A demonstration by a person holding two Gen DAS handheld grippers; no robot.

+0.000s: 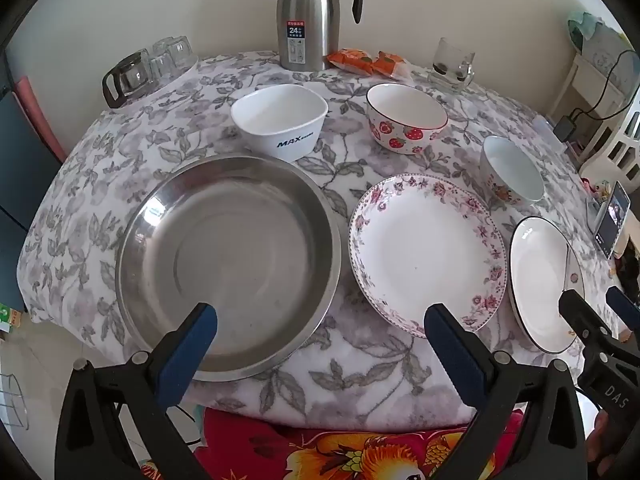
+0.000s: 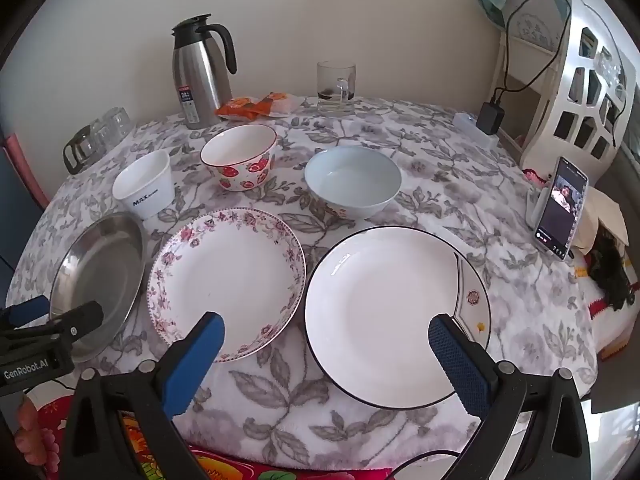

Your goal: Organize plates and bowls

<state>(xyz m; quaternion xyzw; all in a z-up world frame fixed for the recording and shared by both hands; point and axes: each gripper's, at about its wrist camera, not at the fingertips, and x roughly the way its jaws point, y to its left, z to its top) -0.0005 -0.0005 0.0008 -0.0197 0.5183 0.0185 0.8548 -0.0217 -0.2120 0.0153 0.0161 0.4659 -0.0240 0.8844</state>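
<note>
A steel plate lies front left on the table, a floral-rimmed plate beside it, and a black-rimmed white plate to the right. Behind them stand a white MAX bowl, a strawberry bowl and a pale blue bowl. My left gripper is open and empty, hovering at the near edge between the steel and floral plates. My right gripper is open and empty over the near edge, between the floral and black-rimmed plates.
A steel thermos jug, orange snack packets, a glass mug and upturned glasses stand at the back. A phone is propped at the right edge. A white shelf stands beyond.
</note>
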